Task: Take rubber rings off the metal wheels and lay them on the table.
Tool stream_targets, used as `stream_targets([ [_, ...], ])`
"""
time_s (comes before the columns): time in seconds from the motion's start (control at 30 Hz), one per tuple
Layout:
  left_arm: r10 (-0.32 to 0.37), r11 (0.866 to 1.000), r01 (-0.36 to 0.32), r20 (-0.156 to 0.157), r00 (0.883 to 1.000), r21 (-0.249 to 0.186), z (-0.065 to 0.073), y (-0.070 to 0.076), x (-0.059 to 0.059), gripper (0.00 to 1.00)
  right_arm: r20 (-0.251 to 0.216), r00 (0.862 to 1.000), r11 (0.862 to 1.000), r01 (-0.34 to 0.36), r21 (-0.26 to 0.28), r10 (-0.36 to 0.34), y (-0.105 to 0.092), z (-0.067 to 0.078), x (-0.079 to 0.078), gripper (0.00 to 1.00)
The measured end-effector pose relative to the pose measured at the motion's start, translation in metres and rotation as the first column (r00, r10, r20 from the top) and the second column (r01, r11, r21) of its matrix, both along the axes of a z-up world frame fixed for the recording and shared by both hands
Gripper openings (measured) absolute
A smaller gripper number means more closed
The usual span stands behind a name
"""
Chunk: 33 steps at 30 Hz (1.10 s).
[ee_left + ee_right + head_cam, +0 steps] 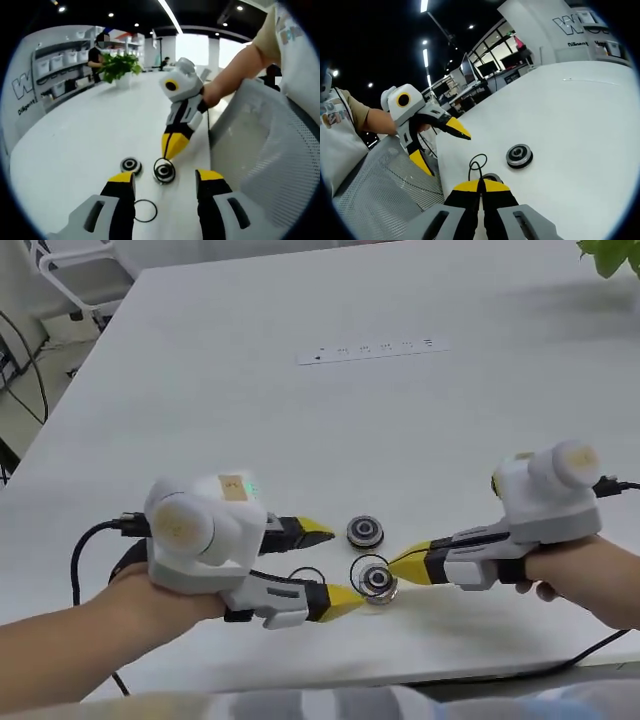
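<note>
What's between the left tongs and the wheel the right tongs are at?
A loose rubber ring, flat on the table, between the left tongs' open jaws and short of the wheel; clearest in the left gripper view.

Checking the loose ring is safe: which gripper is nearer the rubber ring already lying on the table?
Left. The loose ring lies between the left gripper's open fingers; the right gripper is beyond the near wheel, pinching a second ring.
</note>
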<state>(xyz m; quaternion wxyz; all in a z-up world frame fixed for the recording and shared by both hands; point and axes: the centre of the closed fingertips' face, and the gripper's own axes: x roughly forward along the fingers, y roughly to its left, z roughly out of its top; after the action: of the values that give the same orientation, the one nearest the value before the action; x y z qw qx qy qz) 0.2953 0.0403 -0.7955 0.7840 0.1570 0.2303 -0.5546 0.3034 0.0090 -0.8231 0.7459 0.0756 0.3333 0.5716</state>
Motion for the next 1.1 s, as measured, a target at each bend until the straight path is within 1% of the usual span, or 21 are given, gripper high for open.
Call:
stream_targets([
  [0.1, 0.017, 1.000, -0.017, 0.001, 1.000, -0.007, 0.002, 0.006, 0.001, 0.52, 0.000, 1.000, 1.000, -0.002, 0.004, 0.002, 0.001, 0.002, 0.000, 0.00],
  [0.17, 0.024, 1.000, -0.024, -0.005, 1.000, -0.011, 0.003, 0.010, 0.001, 0.53, 0.003, 1.000, 1.000, -0.004, 0.005, 0.004, 0.002, 0.004, 0.001, 0.00],
  [0.27, 0.031, 1.000, -0.031, -0.001, 1.000, -0.005, 0.002, 0.015, 0.001, 0.55, 0.005, 1.000, 1.000, -0.011, 0.008, 0.011, 0.005, 0.007, 0.001, 0.00],
  [0.6, 0.073, 0.997, -0.073, 0.000, 0.997, -0.011, 0.004, 0.035, 0.002, 0.60, 0.010, 0.999, 0.999, -0.031, 0.021, 0.031, 0.021, 0.013, 0.005, 0.00],
  [0.8, 0.110, 0.994, -0.110, 0.009, 0.994, -0.013, 0.006, 0.050, 0.003, 0.63, 0.012, 0.999, 0.999, -0.049, 0.012, 0.049, 0.031, 0.011, 0.007, 0.00],
  [1.0, 0.142, 0.990, -0.142, 0.016, 0.990, -0.016, 0.008, 0.062, 0.003, 0.65, 0.007, 0.998, 0.998, -0.061, 0.005, 0.061, 0.043, 0.010, 0.007, 0.00],
  [1.1, 0.159, 0.987, -0.159, 0.022, 0.987, -0.016, 0.009, 0.068, 0.003, 0.66, 0.011, 0.997, 0.997, -0.072, -0.007, 0.072, 0.051, 0.007, 0.006, 0.00],
])
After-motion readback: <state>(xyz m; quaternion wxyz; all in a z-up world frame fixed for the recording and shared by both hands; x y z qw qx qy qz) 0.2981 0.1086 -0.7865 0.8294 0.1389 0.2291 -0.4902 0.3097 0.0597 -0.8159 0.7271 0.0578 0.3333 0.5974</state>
